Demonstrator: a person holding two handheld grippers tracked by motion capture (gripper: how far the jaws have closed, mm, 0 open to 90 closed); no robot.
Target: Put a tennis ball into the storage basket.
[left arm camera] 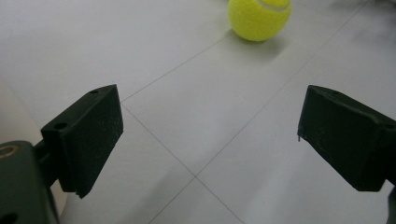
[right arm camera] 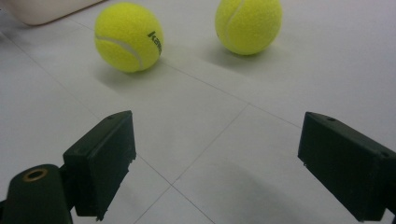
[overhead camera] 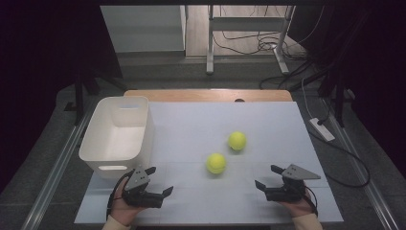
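High view puts the nearer tennis ball (overhead camera: 216, 163) on the white counter (overhead camera: 268, 120), roughly midway between the two hands and a little ahead of them, with the farther tennis ball (overhead camera: 237, 140) just beyond it to the right, the two apart. Felt-covered and round, such a ball is likely light and springy with a grippy nap, but it will probably roll at a nudge; the best hold looks to be across its widest middle, jaws square on either side. The white bin (overhead camera: 117, 132) stands at the counter's left, well apart from both balls. The left tool (overhead camera: 160, 181) sits released beside the bin's near corner, jaws wide with nothing between them; the right tool (overhead camera: 268, 176) is likewise released and empty.
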